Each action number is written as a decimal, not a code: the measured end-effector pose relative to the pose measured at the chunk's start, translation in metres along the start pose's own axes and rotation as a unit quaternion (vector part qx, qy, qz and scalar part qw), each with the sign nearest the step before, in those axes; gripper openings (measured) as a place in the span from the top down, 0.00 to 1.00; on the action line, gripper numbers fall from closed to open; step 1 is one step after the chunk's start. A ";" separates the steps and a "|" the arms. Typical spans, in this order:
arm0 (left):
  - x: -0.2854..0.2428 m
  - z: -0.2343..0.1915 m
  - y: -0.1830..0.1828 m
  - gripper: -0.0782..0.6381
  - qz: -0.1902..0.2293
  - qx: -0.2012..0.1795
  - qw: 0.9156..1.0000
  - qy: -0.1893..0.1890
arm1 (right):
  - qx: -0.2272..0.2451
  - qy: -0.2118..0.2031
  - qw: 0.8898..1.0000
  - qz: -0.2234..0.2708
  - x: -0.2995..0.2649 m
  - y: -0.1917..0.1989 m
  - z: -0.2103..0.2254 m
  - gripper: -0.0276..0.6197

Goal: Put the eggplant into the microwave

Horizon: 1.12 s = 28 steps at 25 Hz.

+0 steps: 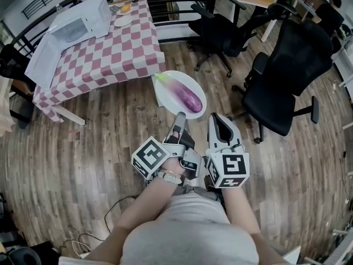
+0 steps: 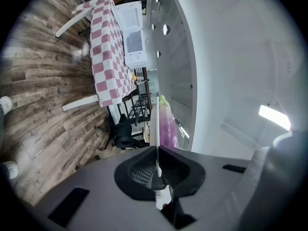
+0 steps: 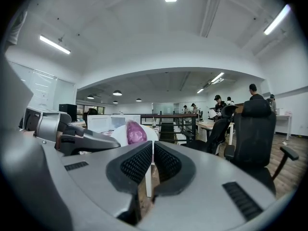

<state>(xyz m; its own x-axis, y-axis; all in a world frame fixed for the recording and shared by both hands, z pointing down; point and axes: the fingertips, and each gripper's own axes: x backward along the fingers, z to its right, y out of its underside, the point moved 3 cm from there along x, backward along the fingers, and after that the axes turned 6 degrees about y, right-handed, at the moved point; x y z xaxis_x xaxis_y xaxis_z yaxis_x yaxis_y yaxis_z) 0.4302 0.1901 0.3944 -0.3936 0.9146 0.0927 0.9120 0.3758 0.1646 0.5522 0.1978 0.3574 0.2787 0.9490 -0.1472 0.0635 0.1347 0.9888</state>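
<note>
A purple eggplant [image 1: 187, 96] with a green stem lies on a white plate [image 1: 165, 90] held level above the wooden floor. My left gripper [image 1: 179, 118] is shut on the plate's near rim. In the left gripper view the plate [image 2: 156, 129] runs edge-on between the closed jaws, with the eggplant [image 2: 167, 124] beyond them. My right gripper [image 1: 217, 117] hangs just right of the plate, jaws together, nothing seen in them. Its own view shows the eggplant [image 3: 135, 132] ahead to the left. The white microwave [image 1: 83, 21] stands on the checked table [image 1: 110, 54] ahead; its door looks swung open.
A small plate [image 1: 122, 20] with food sits on the table beside the microwave. Black office chairs [image 1: 287, 76] stand to the right and ahead [image 1: 218, 29]. A black railing runs behind the table. Cables [image 1: 83, 242] lie on the floor at the lower left.
</note>
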 end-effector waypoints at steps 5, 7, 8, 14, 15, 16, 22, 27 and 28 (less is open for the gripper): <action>0.006 -0.002 -0.028 0.87 0.008 0.004 1.000 0.006 | -0.002 -0.005 1.000 0.005 -0.014 -0.007 -0.024 0.91; 0.009 -0.004 -0.042 0.87 0.013 0.001 1.000 0.003 | -0.002 -0.008 1.000 0.007 -0.020 -0.009 -0.034 0.91; 0.011 -0.005 -0.049 0.87 0.015 0.001 1.000 0.002 | -0.002 -0.008 1.000 0.008 -0.024 -0.011 -0.039 0.91; 0.018 -0.008 -0.092 0.87 0.030 0.004 1.000 0.001 | 0.000 -0.014 1.000 0.010 -0.045 -0.018 -0.072 0.91; 0.019 -0.009 -0.099 0.87 0.033 0.006 0.999 0.001 | 0.001 -0.015 1.000 0.009 -0.049 -0.019 -0.077 0.91; 0.020 -0.010 -0.106 0.87 0.036 0.007 0.999 0.001 | 0.003 -0.017 1.000 0.008 -0.052 -0.020 -0.082 0.91; 0.025 -0.017 -0.136 0.87 0.047 0.017 0.999 -0.003 | -0.003 -0.023 1.000 -0.001 -0.070 -0.019 -0.105 0.91; 0.030 -0.026 -0.164 0.87 0.056 0.021 0.998 -0.010 | -0.007 -0.038 0.999 -0.007 -0.088 -0.018 -0.131 0.91; 0.031 -0.027 -0.170 0.87 0.058 0.022 0.998 -0.011 | -0.008 -0.040 0.999 -0.007 -0.092 -0.019 -0.135 0.91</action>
<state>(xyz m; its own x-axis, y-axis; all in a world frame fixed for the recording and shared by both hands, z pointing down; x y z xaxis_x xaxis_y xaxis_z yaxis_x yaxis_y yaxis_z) 0.2598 0.1503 0.3958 -0.2823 0.9553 0.0876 0.9558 0.2723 0.1107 0.3957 0.1470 0.3553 0.3534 0.9215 -0.1612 0.0524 0.1526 0.9869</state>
